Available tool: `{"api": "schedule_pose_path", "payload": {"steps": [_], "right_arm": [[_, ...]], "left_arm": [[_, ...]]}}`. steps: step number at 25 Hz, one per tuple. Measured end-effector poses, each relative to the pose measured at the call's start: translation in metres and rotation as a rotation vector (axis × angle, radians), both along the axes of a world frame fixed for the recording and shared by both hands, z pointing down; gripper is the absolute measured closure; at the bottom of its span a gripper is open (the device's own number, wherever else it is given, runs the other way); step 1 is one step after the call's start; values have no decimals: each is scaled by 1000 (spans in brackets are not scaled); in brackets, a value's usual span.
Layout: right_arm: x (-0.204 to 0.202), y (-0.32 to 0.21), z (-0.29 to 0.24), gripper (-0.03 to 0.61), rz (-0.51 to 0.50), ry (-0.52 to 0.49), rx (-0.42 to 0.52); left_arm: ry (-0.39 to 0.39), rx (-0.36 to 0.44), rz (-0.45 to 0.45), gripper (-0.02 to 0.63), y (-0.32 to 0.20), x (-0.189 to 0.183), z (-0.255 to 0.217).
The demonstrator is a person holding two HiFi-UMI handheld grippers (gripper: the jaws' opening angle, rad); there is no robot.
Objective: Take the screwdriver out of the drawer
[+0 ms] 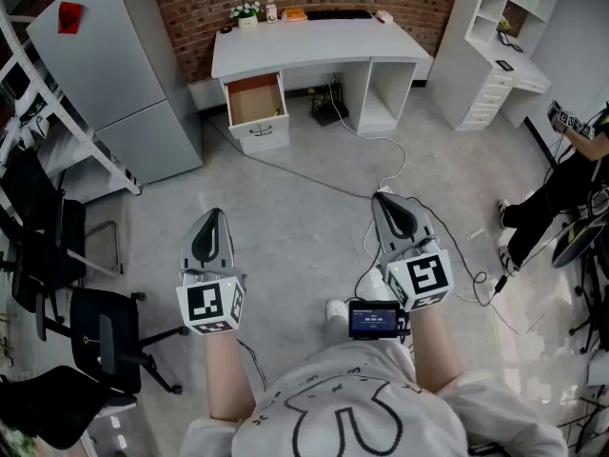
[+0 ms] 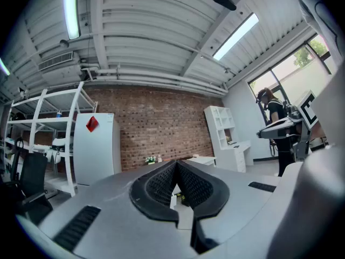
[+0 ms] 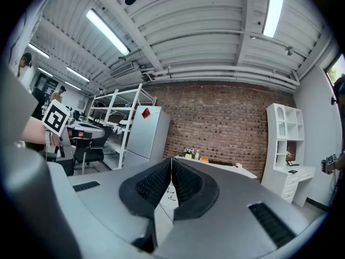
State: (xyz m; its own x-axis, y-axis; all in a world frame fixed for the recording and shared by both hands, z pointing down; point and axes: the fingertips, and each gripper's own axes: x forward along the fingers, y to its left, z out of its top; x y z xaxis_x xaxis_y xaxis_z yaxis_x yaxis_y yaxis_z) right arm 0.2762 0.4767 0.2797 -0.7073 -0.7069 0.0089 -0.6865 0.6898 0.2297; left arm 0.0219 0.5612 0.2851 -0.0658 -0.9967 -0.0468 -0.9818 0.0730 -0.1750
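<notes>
Far ahead, under the left side of the white desk [image 1: 314, 41], a drawer [image 1: 255, 98] stands pulled open, showing its brown inside. A small yellowish item [image 1: 278, 112] lies at its front right corner, too small to tell as the screwdriver. My left gripper [image 1: 216, 213] and right gripper [image 1: 380, 196] are held level over the grey floor, well short of the desk. Both are shut with nothing between the jaws. In the left gripper view the left gripper [image 2: 177, 164] has its tips together, and the right gripper [image 3: 171, 161] shows the same in the right gripper view.
A grey fridge [image 1: 105, 65] stands left of the desk, and black office chairs [image 1: 95, 331] are at the near left. A white shelf unit [image 1: 495, 46] is at the back right. Cables [image 1: 381, 146] trail over the floor. A person [image 1: 561, 188] sits at the right edge.
</notes>
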Motion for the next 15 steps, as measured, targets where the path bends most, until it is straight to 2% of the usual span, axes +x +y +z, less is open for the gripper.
{"api": "schedule_pose_path", "payload": {"steps": [8, 15], "right_arm": [[8, -111, -9, 558, -18, -6, -15], [2, -172, 2, 558, -35, 11, -42]], "left_arm": [[4, 2, -10, 600, -107, 13, -13], [19, -5, -37, 600, -157, 12, -7]]}}
